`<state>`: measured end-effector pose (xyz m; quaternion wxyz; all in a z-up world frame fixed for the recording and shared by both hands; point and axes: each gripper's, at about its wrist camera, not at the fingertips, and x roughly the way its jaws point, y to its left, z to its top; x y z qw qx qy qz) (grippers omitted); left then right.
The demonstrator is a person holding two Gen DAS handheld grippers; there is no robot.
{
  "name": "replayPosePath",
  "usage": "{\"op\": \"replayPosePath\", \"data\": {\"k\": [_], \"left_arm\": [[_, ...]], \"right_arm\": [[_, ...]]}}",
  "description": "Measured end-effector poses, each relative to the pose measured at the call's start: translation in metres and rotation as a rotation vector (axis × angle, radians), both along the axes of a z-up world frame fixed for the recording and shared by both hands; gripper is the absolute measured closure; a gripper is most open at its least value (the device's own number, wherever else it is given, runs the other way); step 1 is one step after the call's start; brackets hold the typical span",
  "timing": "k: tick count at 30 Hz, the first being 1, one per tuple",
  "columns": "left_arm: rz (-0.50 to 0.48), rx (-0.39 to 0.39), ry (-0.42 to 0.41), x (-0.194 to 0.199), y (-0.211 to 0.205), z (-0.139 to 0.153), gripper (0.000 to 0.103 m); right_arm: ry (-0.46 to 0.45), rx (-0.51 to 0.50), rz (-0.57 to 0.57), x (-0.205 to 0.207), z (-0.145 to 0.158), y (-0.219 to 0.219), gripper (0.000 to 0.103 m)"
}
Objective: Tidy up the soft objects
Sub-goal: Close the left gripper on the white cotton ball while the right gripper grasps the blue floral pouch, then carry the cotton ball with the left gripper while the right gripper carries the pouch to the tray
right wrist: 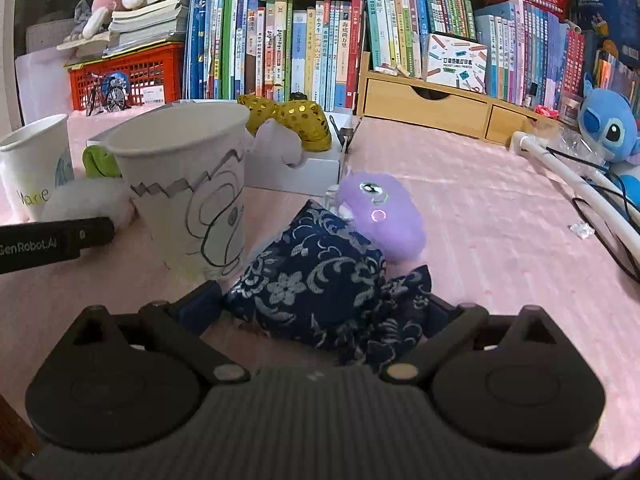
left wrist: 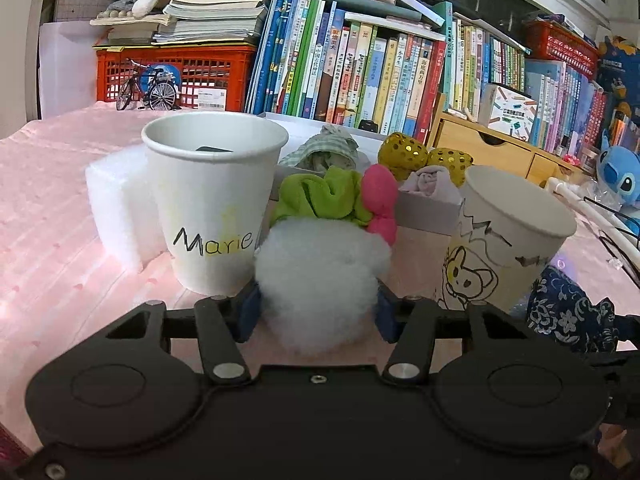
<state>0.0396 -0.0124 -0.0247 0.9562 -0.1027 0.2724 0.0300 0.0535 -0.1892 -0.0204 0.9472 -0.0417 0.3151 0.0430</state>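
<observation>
White stuffing tuft (left wrist: 320, 280) on the pink cloth between two paper cups is being pinched by the left gripper (left wrist: 318, 312), blue pouch (right wrist: 320, 280) by the right gripper (right wrist: 320, 312); fluff may be slipping, cups risk being toppled.

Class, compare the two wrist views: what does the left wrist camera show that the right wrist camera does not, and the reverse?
Only the left wrist view shows the pink soft toy and white foam block. Only the right wrist view shows the purple plush beyond the blue floral pouch. Both share the Marie cup, drawn-on cup, white fluff and gold bow.
</observation>
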Motion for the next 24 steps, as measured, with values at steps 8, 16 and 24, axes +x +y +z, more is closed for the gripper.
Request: {"op": "replayPosePath", "data": {"k": [8, 16, 24], "left_arm": [[-0.060, 0.012, 0.006, -0.015, -0.001, 0.003, 0.050], [-0.150, 0.041, -0.029, -0.034, -0.009, 0.015, 0.050], [-0.184, 0.076, -0.092, -0.044, -0.012, 0.032, 0.050]], "right_arm": [[-0.033, 0.013, -0.002, -0.013, 0.004, -0.002, 0.013], [-0.066, 0.035, -0.002, -0.020, 0.015, -0.004, 0.030], [-0.088, 0.060, -0.009, -0.021, 0.026, -0.008, 0.038]]}}
